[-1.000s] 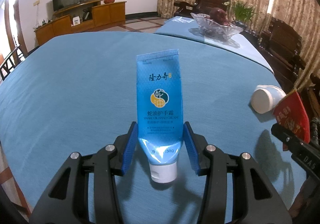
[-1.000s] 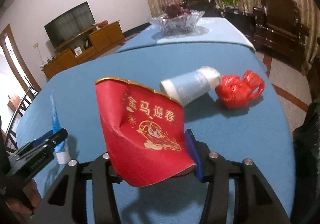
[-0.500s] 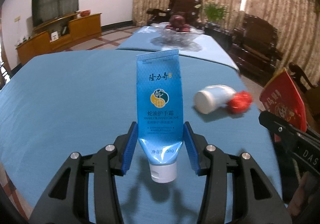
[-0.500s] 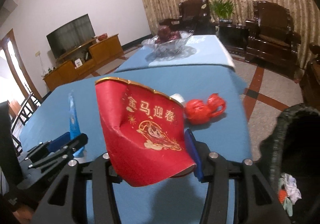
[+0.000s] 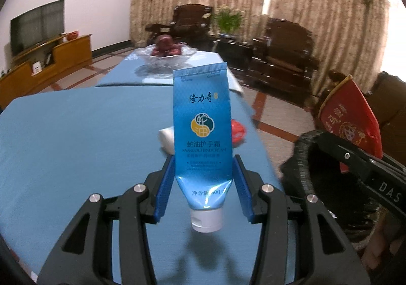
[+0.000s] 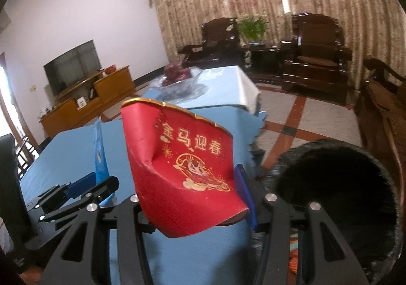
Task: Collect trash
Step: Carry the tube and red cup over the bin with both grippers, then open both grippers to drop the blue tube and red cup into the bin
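Note:
My left gripper (image 5: pixel 204 175) is shut on a blue hand-cream tube (image 5: pixel 203 127), held cap down above the blue table (image 5: pixel 76 145). My right gripper (image 6: pixel 190 198) is shut on a crushed red paper cup (image 6: pixel 182 173) with gold print. The same cup (image 5: pixel 351 120) shows at the right of the left wrist view, and the tube (image 6: pixel 100 158) at the left of the right wrist view. A black-lined trash bin (image 6: pixel 337 191) gapes just right of the cup, beyond the table's edge. A white cup (image 5: pixel 166 140) and a red plastic bag (image 5: pixel 238 131) lie on the table behind the tube.
A glass fruit bowl (image 5: pixel 167 56) stands on a second blue-covered table (image 6: pixel 223 84) farther off. Dark wooden armchairs (image 6: pixel 319 56) and a potted plant (image 6: pixel 251 27) line the curtained wall. A wooden TV cabinet (image 6: pixel 88 104) stands at the left. Tiled floor (image 6: pixel 304 120) lies around the bin.
Both grippers have swung right and risen, each keeping its item. The white cup and red bag slid left behind the tube, and the trash bin has come into view beside the red cup.

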A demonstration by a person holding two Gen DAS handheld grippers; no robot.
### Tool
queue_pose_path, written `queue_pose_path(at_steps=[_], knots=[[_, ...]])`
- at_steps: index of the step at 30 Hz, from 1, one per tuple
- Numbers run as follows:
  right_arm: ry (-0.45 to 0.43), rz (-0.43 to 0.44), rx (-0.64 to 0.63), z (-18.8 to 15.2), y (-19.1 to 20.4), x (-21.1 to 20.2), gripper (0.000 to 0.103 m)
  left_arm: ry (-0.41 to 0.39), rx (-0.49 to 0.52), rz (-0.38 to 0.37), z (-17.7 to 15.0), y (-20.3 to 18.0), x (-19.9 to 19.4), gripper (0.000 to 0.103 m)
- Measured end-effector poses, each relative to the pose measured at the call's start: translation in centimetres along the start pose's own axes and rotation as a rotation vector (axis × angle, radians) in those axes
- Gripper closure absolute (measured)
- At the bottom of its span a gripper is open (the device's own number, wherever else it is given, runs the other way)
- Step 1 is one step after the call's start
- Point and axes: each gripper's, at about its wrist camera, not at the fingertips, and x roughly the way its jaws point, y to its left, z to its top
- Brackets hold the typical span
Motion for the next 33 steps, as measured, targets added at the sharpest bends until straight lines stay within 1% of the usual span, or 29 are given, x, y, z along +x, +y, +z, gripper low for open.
queue_pose_path(at_steps=[10, 13, 18, 21, 25, 33], knots=[[-0.037, -0.135, 0.082, 0.0, -7.8, -3.7, 0.053, -0.011, 0.088, -0.14, 0.2, -8.0, 0.6, 0.059], [-0.04, -0.174, 0.097, 0.0, -9.7, -4.2, 0.053, -0.012, 0.109, -0.181, 0.4, -10.5, 1.1, 0.059], [-0.034, -0.239, 0.13, -0.9, -13.3, -5.1, 0.053, -0.015, 0.143, -0.244, 0.6, -14.4, 2.1, 0.059], [-0.027, -0.267, 0.148, -1.3, -15.0, -5.3, 0.053, -0.019, 0.161, -0.271, 0.6, -16.2, 2.6, 0.059], [-0.026, -0.296, 0.171, -1.9, -17.3, -5.3, 0.053, -0.019, 0.179, -0.294, 0.6, -17.5, 3.3, 0.059], [-0.002, -0.326, 0.192, -3.5, -19.8, -4.6, 0.053, 0.008, 0.218, -0.302, -0.6, -19.8, 5.3, 0.059]])
